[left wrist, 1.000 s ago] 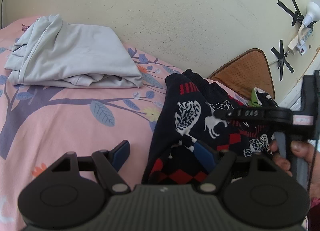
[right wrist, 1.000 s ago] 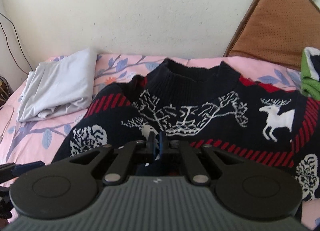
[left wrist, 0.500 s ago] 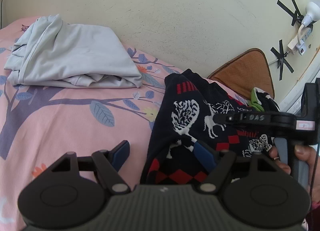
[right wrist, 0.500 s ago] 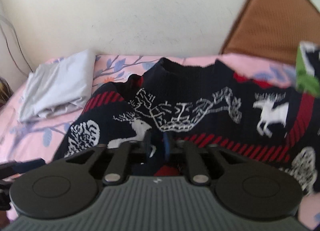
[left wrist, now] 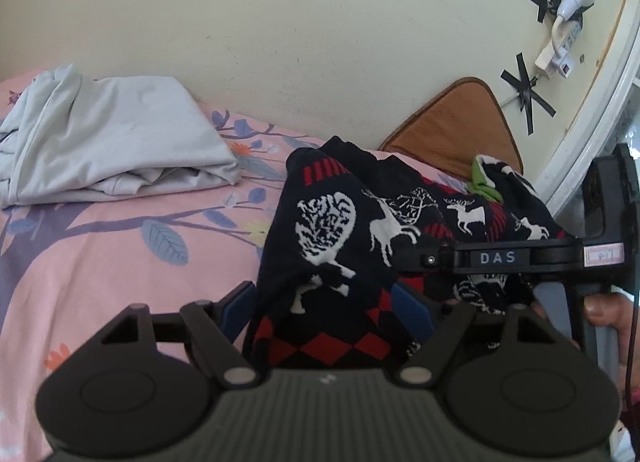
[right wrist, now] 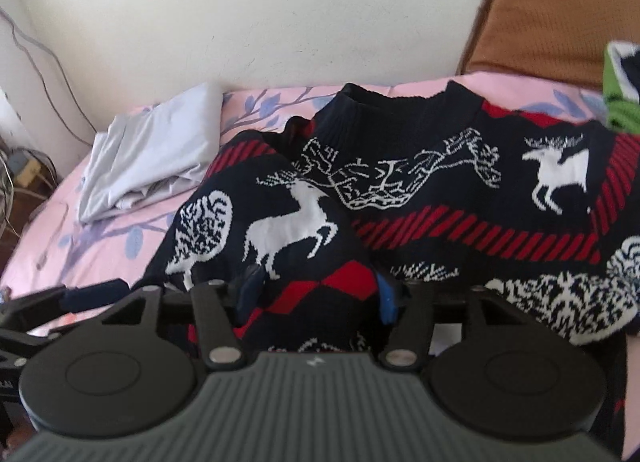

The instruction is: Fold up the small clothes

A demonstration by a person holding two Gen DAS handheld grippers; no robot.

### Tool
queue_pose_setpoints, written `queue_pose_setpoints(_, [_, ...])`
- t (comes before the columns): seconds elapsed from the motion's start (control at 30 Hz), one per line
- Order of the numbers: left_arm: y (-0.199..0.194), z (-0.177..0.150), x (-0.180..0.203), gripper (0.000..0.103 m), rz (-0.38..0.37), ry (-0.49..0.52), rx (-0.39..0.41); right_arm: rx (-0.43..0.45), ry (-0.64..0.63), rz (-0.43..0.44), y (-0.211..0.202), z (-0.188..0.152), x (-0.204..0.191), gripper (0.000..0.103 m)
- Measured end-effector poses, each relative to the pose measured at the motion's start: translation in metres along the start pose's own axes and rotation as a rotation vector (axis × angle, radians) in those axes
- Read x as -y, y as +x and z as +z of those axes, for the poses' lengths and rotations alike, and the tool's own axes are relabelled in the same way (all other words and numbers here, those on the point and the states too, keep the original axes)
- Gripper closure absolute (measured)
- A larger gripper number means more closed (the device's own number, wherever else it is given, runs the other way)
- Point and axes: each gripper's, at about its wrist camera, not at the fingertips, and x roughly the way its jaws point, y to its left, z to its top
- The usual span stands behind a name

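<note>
A dark navy knit sweater [right wrist: 420, 182] with white deer and red stripes lies on the pink floral bed sheet [left wrist: 100, 262], collar toward the wall. Its left sleeve is folded in over the body. My left gripper [left wrist: 324, 302] is open, its jaws straddling the sleeve's red-diamond cuff edge [left wrist: 328, 342]. My right gripper [right wrist: 316, 294] is open with the same sleeve fabric bunched between its blue pads [right wrist: 386, 296]. The right gripper also shows side-on in the left wrist view [left wrist: 500, 258], over the sweater.
A folded light grey garment [left wrist: 104, 142] lies on the bed to the left, near the wall. A brown cushion [left wrist: 460, 122] leans against the wall at the right. A green and dark garment [right wrist: 622, 90] sits by it. Cables hang at the far left [right wrist: 36, 54].
My right gripper has opened; it was shut on the sleeve a second ago. The sleeve now lies folded further over the sweater body. My left gripper stays open, slightly closer to the cuff.
</note>
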Motion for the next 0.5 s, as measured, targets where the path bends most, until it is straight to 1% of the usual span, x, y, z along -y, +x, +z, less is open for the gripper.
queue_pose_setpoints(0.03, [0.001,0.000,-0.001,0.027,0.002,-0.002,-0.004,0.002,-0.015,-0.019,0.002,-0.001,-0.002,0.068])
queue_pose_setpoints(0.07, [0.001,0.000,-0.002,0.027,0.005,-0.006,-0.009,0.000,-0.030,-0.031,0.002,-0.002,-0.005,0.080])
queue_pose_setpoints(0.17, [0.004,0.000,-0.008,0.030,0.023,-0.020,-0.027,0.014,-0.057,-0.046,-0.001,-0.004,-0.010,0.084])
queue_pose_setpoints(0.27, [0.006,0.000,-0.011,0.031,0.021,-0.037,-0.035,0.059,-0.129,-0.074,-0.011,-0.002,-0.020,0.085])
queue_pose_setpoints(0.4, [0.006,-0.001,-0.010,0.034,0.034,-0.026,-0.036,0.172,-0.240,-0.130,-0.033,0.014,-0.036,0.085])
queue_pose_setpoints(0.5, [0.005,-0.001,-0.011,0.037,0.040,-0.030,-0.035,0.245,-0.288,-0.171,-0.047,0.024,-0.040,0.085])
